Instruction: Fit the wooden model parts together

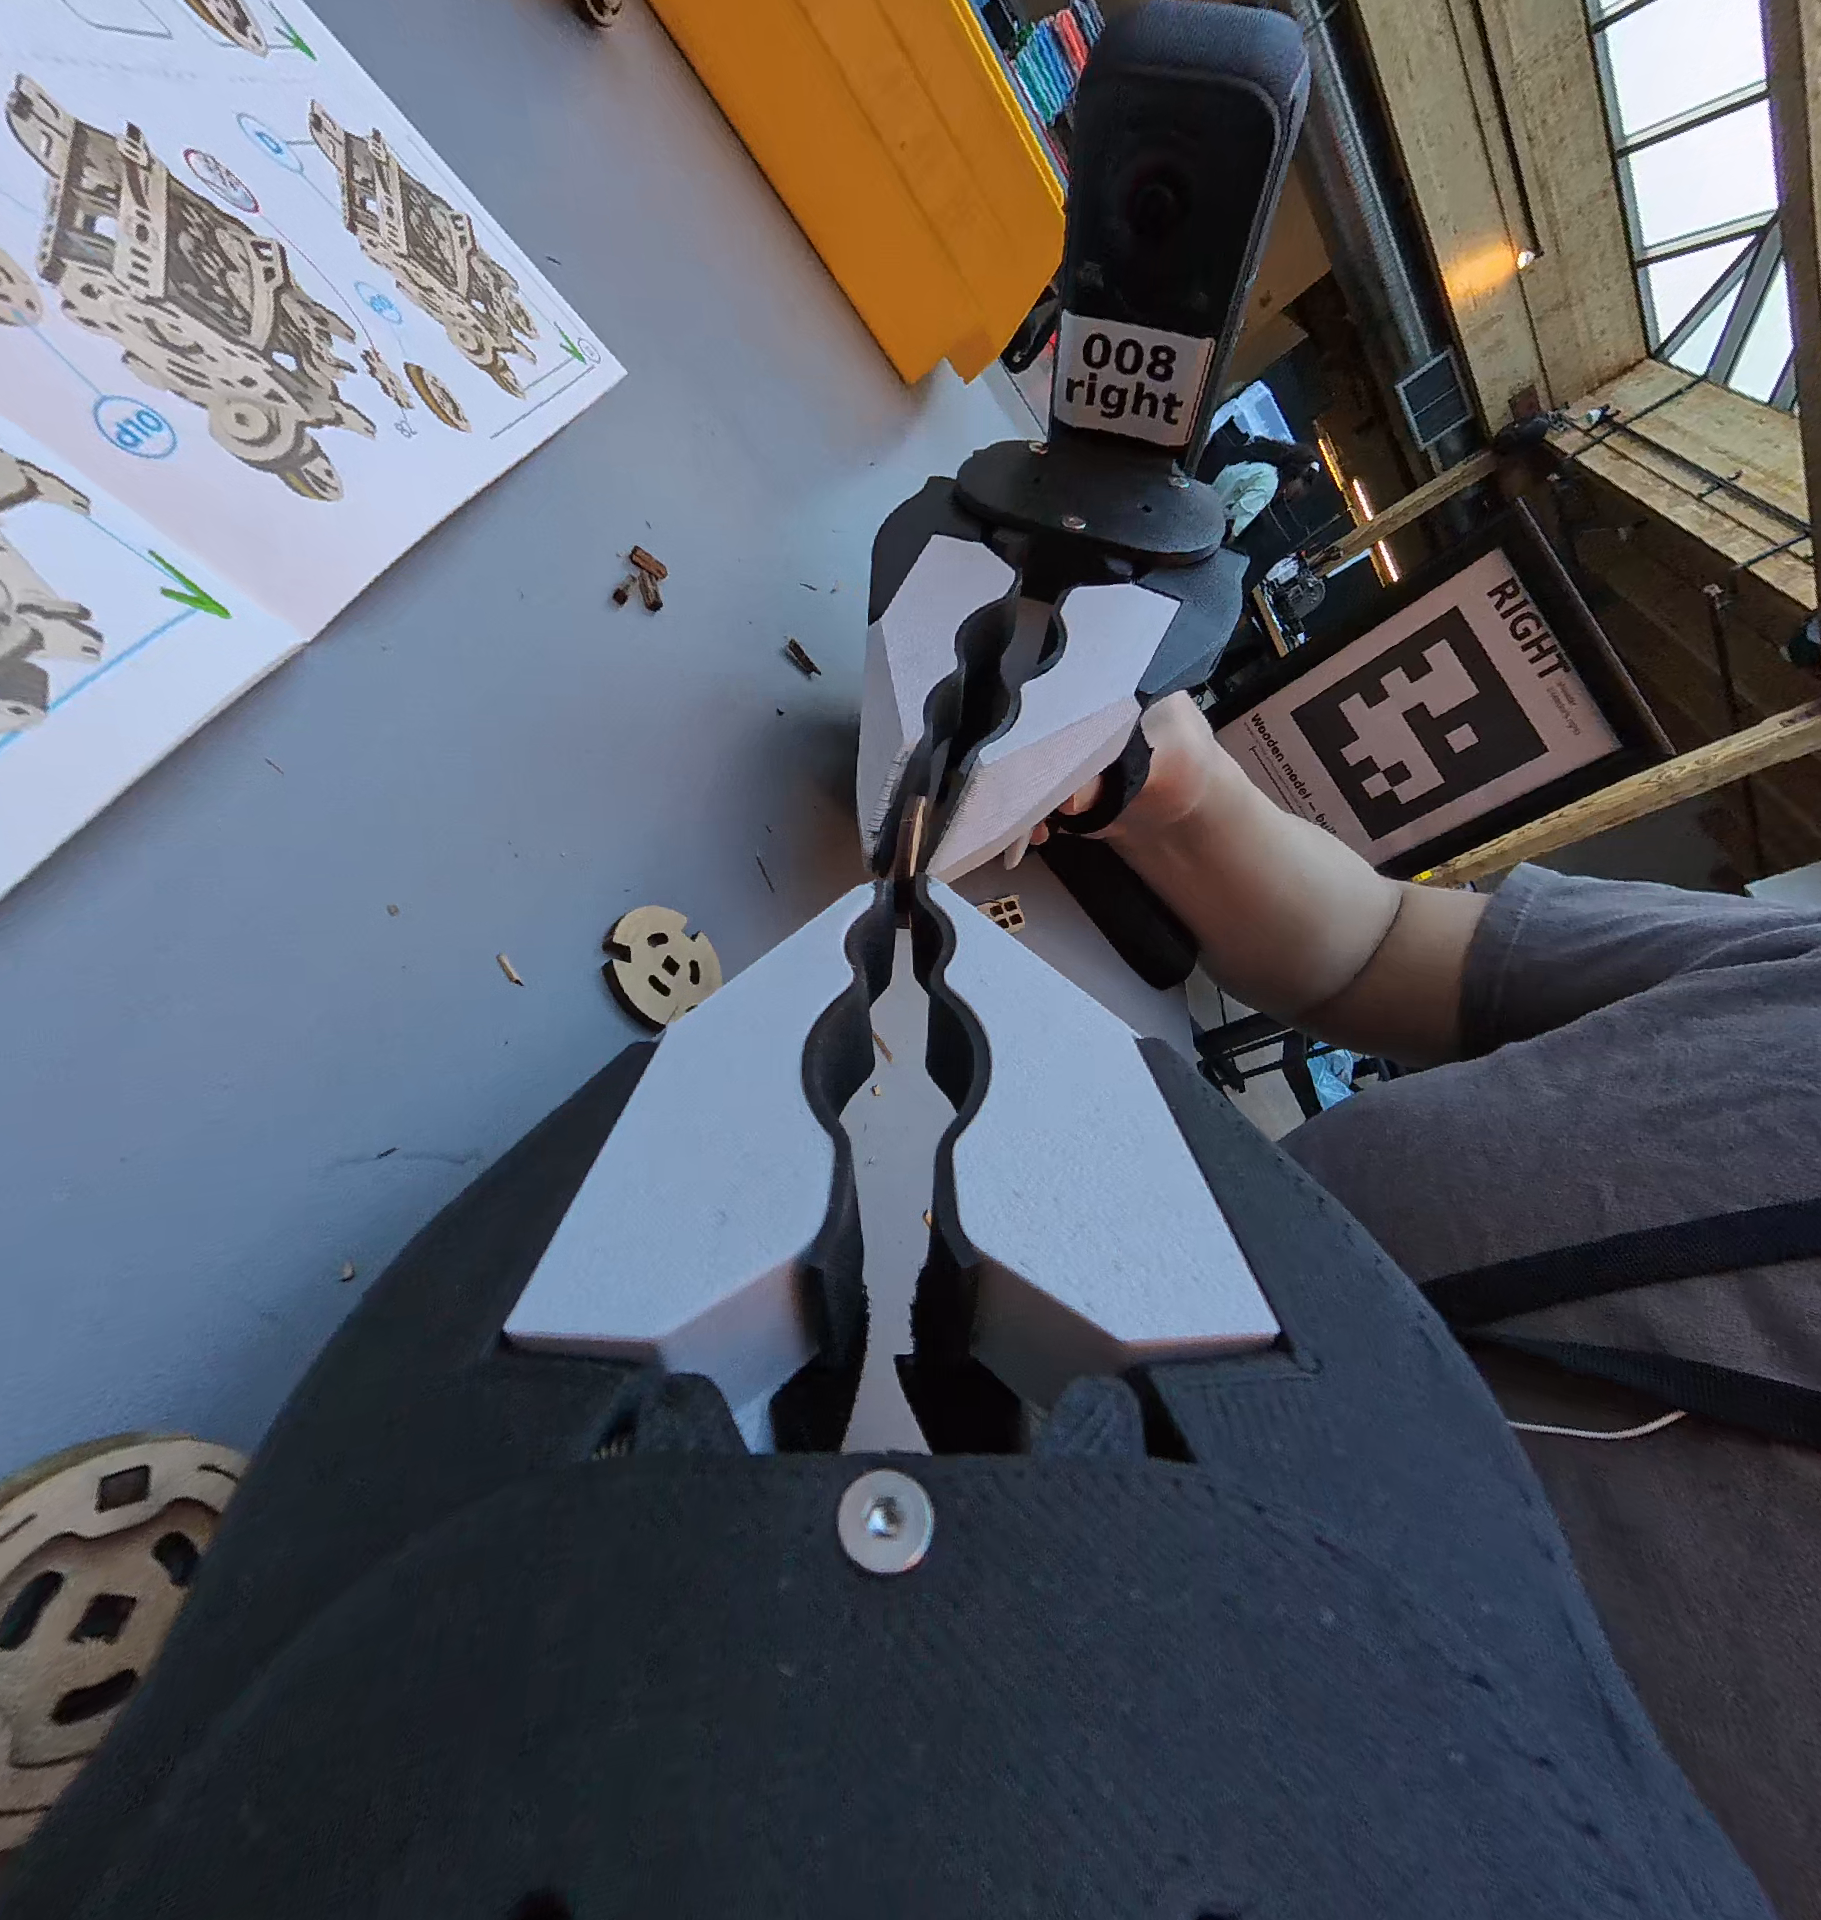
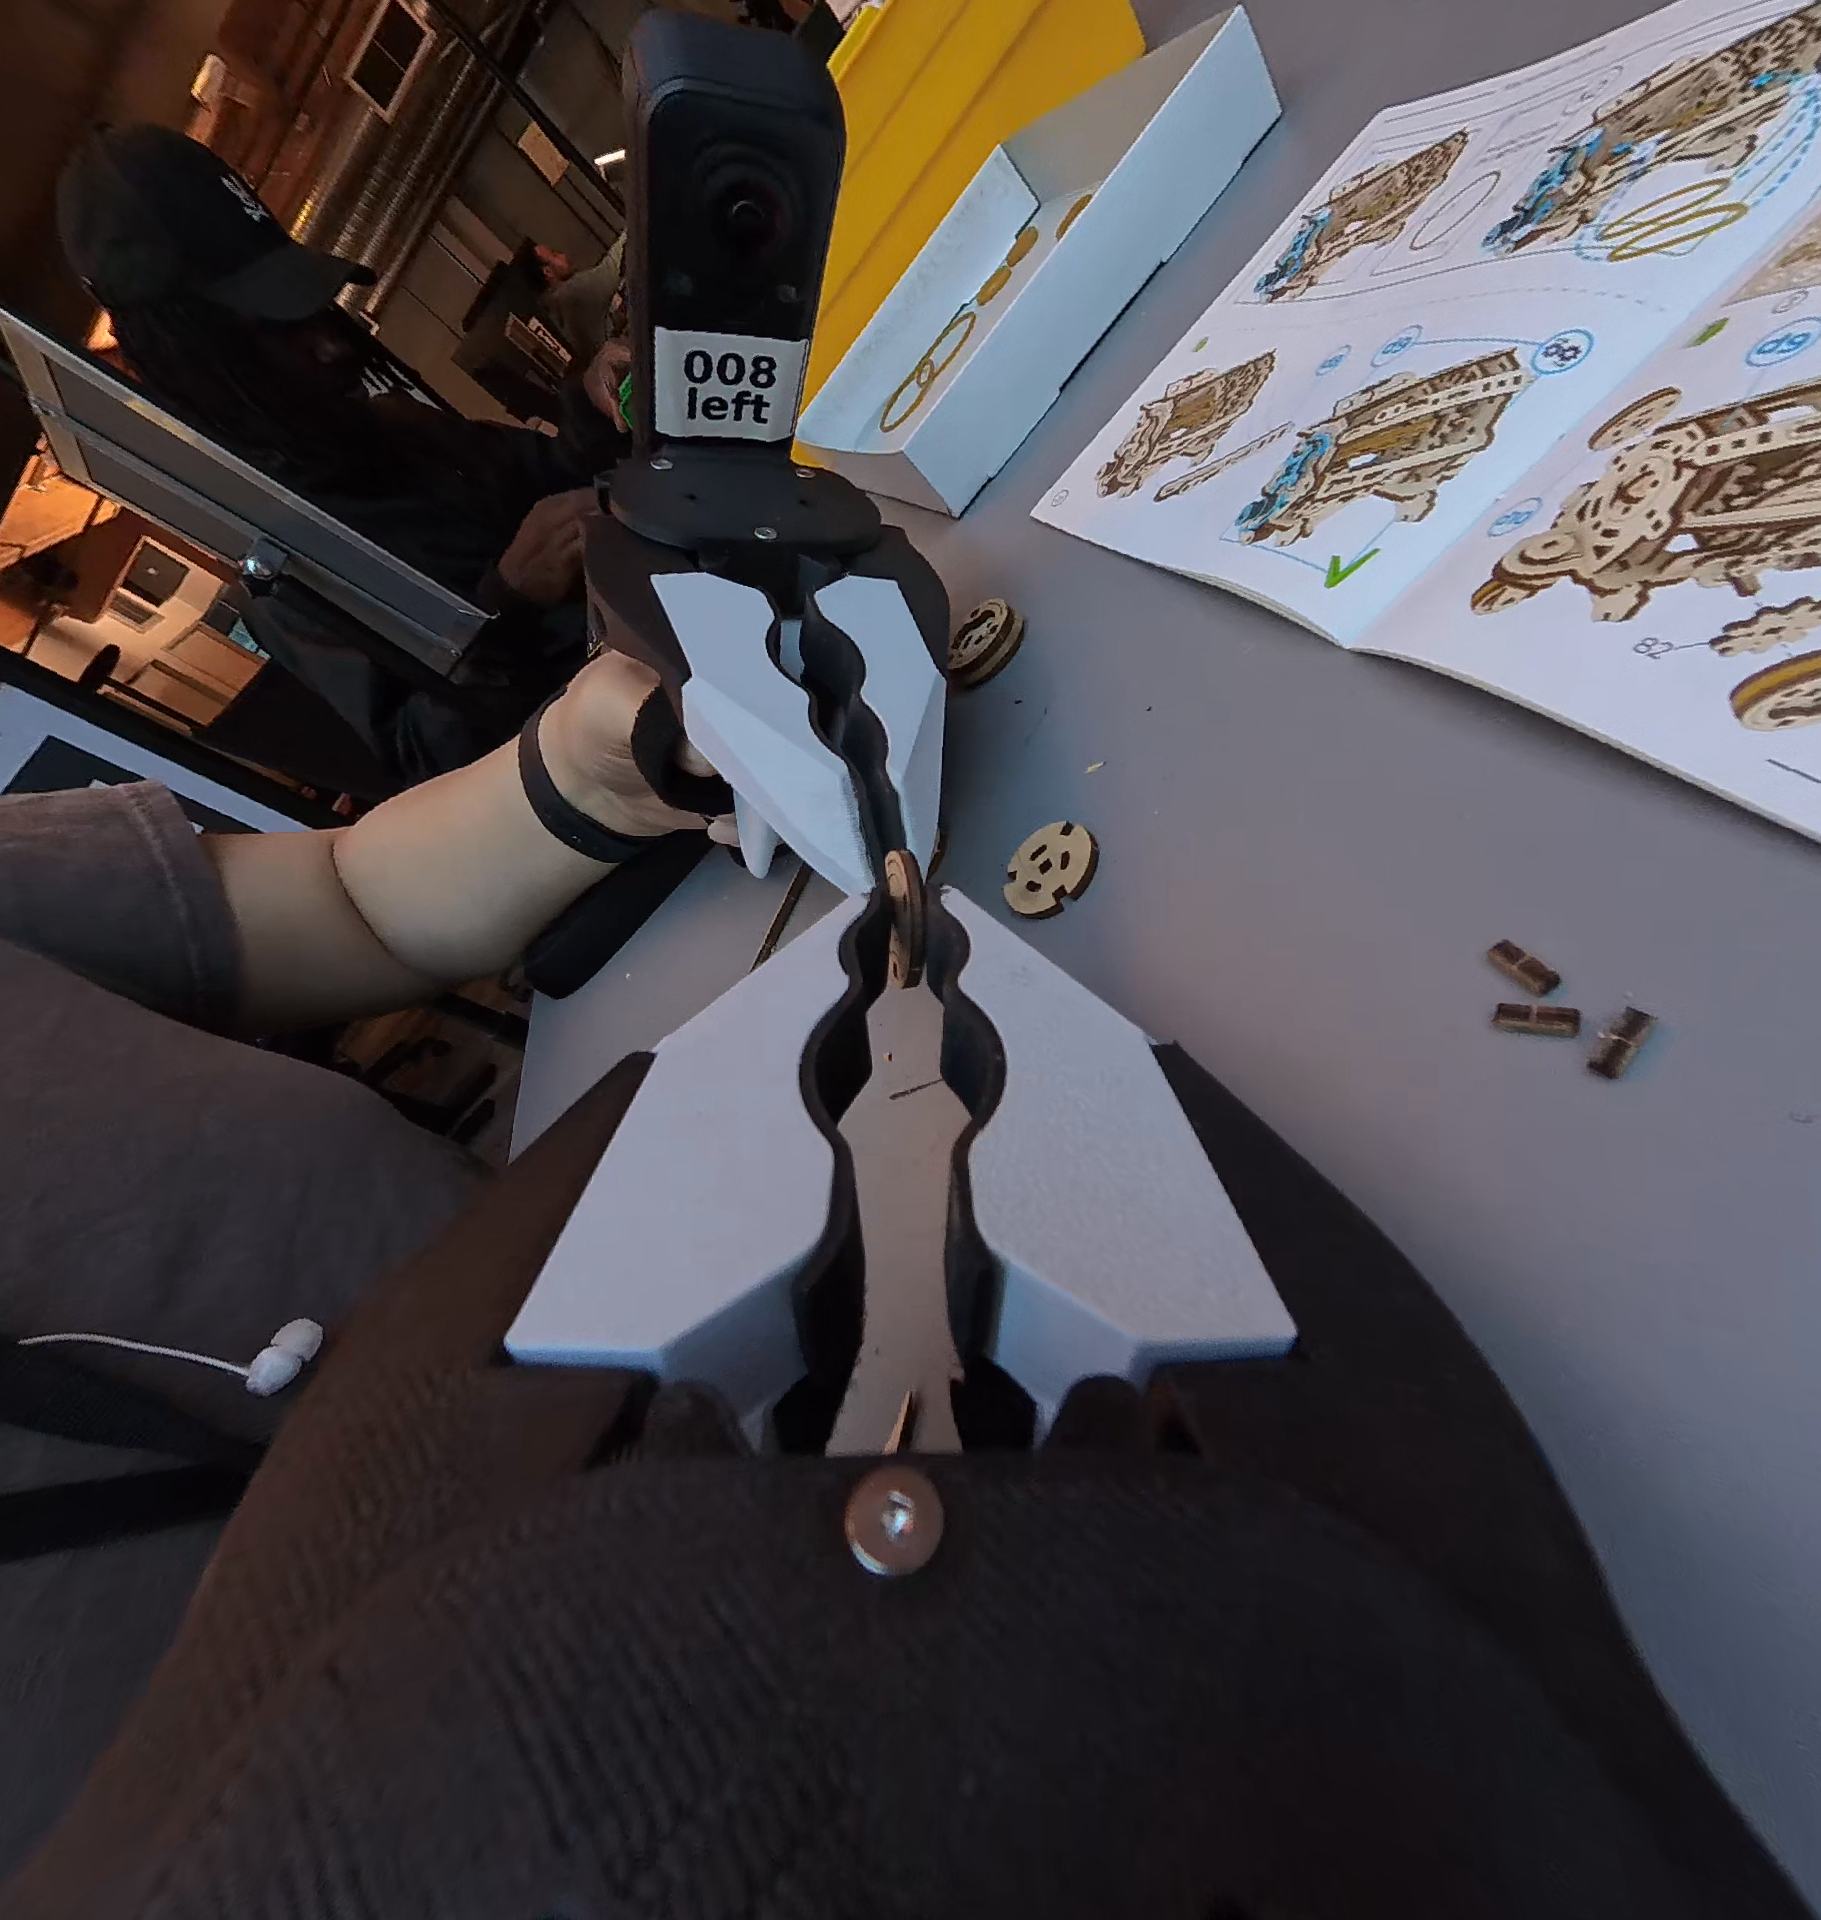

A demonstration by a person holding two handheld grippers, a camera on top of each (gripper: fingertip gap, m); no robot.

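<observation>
A small round wooden disc (image 2: 904, 925) stands edge-on between the fingertips of my right gripper (image 2: 901, 920), which is shut on it above the grey table (image 2: 1301, 1143). My left gripper (image 1: 901, 896) faces it tip to tip and is shut, its tips against the disc's (image 1: 914, 829) edge. I cannot tell whether it pinches the disc or a smaller part. The right gripper also shows in the left wrist view (image 1: 908, 836), and the left gripper in the right wrist view (image 2: 878, 864). A second, slotted wooden disc (image 1: 662, 966) lies flat on the table beside the tips, also in the right wrist view (image 2: 1051, 868).
An open instruction booklet (image 1: 210, 312) (image 2: 1508, 468) lies on the table. A large wooden wheel (image 1: 54, 1621), a small wheel (image 2: 984, 644) and small dark wooden pieces (image 2: 1534, 1018) (image 1: 644, 577) lie loose. A yellow bin (image 1: 885, 156) and a white box (image 2: 1041, 291) stand behind. A person's arms hold both grippers at the table's edge. The tips of both grippers are at nearly the same place.
</observation>
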